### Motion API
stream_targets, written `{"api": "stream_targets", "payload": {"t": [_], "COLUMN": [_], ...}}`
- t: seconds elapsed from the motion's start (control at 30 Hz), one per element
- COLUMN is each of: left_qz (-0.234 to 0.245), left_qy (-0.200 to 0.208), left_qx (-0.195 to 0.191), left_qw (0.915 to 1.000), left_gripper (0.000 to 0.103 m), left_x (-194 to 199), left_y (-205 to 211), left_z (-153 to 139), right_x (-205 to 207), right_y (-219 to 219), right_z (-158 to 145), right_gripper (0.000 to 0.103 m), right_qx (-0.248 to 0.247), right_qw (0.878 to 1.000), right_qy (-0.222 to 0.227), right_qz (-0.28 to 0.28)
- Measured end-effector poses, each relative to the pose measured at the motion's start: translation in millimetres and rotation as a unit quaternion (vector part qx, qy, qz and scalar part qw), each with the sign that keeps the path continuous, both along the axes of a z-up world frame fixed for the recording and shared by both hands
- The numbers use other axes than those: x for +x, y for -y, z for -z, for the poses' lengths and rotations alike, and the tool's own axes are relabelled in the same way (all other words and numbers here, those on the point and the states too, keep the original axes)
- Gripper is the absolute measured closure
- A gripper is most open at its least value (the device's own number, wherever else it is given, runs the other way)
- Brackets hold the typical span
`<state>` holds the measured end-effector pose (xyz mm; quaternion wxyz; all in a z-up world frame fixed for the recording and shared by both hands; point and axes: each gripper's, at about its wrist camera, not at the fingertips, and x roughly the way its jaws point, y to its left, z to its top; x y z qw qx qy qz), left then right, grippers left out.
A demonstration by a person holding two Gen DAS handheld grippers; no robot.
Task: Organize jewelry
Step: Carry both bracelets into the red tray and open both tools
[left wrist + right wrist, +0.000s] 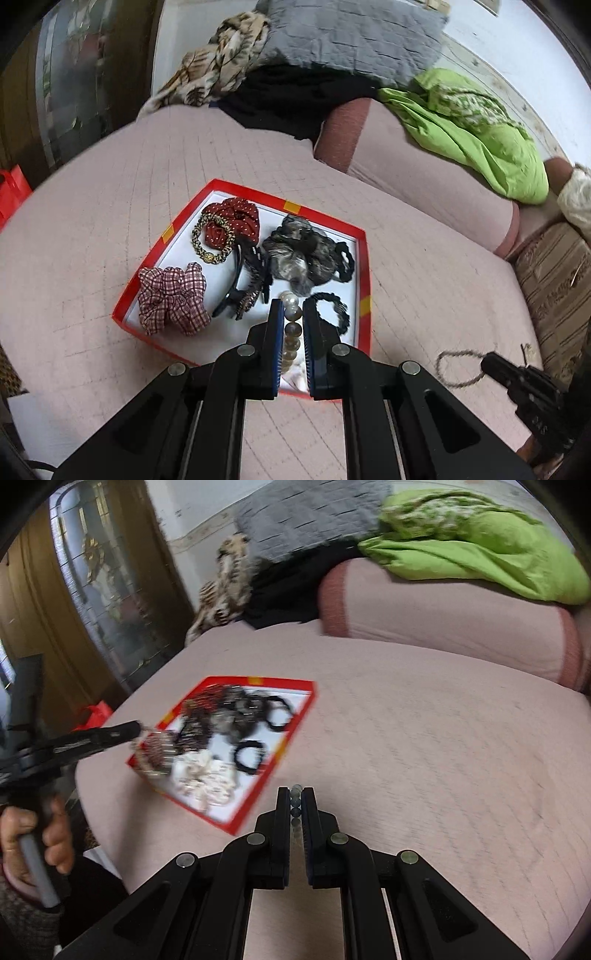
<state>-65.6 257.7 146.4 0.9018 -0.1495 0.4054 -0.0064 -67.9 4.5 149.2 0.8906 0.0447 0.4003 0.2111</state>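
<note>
Jewelry rides in both my grippers, left gripper (293, 314) fingers clamped on a pearl strand (291, 325) at lower centre over the red tray (365, 266), right gripper (295, 797) pinching a beaded bracelet (295, 805), likely tray-bound.

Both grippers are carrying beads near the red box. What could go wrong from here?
1. The left gripper pinches the string of large pearl-coloured beads between narrow pads, so it could slip out early.
2. The shallow red-rimmed cardboard box is crowded, and the pearls may snag on the black toothed hair claw beside them.
3. The right gripper holds its thin loop of small dark beads over the pink quilted bedspread, outside the box. A drop would land there.
</note>
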Motion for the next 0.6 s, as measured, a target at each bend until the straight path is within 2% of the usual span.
{"api": "stream_targets", "payload": {"t": [0.17, 0.27, 0.43, 0.6], "left_qz": [-0.004, -0.013, -0.016, -0.019], "left_qy": [-0.024, -0.032, -0.056, -0.07], "left_qx": [-0.039, -0.041, -0.064, -0.062], "left_qw": [0.9989, 0.9986, 0.9962, 0.9954], "left_gripper": [0.093, 0.094, 0.094, 0.094], "left_x": [17.8, 21.0, 25.5, 25.8], "left_y": [-22.5, -34.3, -53.1, -57.1], "left_z": [24.2, 37.3, 59.3, 70.7], "right_x": [18.0, 28.3, 53.9, 91.7], "right_y": [-53.3, -79.9, -117.8, -155.0], "right_z": [-1.0, -0.1, 2.5, 10.3], "right_gripper": [0.096, 0.096, 0.096, 0.096], "right_qx": [-0.005, -0.008, -0.006, 0.029], "right_qw": [0.999, 0.998, 0.996, 0.994], "right_qy": [-0.017, -0.02, -0.029, -0.055], "right_qz": [-0.044, -0.057, -0.08, -0.091]}}
